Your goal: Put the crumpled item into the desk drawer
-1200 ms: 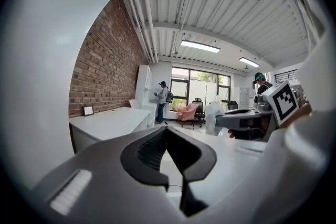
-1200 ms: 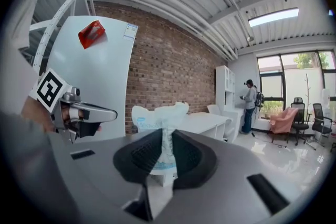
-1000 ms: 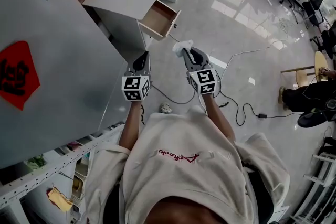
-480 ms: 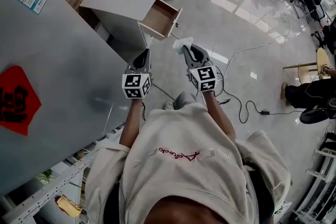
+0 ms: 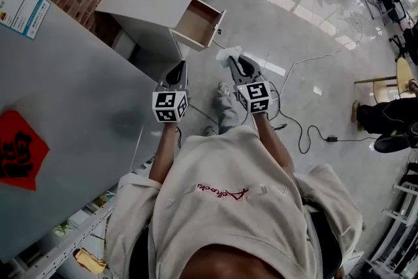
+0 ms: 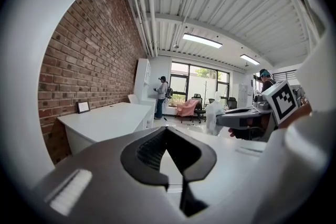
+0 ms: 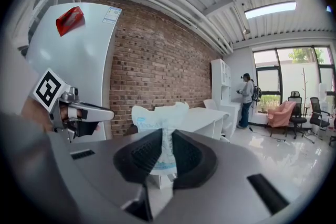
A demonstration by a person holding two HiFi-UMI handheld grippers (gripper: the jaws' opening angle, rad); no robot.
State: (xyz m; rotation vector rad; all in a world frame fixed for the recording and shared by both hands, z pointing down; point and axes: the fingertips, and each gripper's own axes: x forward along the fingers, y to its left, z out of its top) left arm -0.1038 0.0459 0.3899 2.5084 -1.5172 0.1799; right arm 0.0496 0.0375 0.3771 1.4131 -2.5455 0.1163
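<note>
The right gripper (image 5: pixel 233 62) is clenched on the crumpled item (image 5: pixel 228 56), a white wad with pale blue print (image 7: pixel 159 119) pinched between its two pads and bulging out past the jaw tips. In the head view the item hangs in the air above the glossy floor (image 5: pixel 307 23), near the open desk drawer (image 5: pixel 196 23) but outside it, the drawer lying ahead and to the left. The left gripper (image 5: pixel 177 70) is beside the right one, its jaw tips together with nothing between them (image 6: pixel 166 131).
</note>
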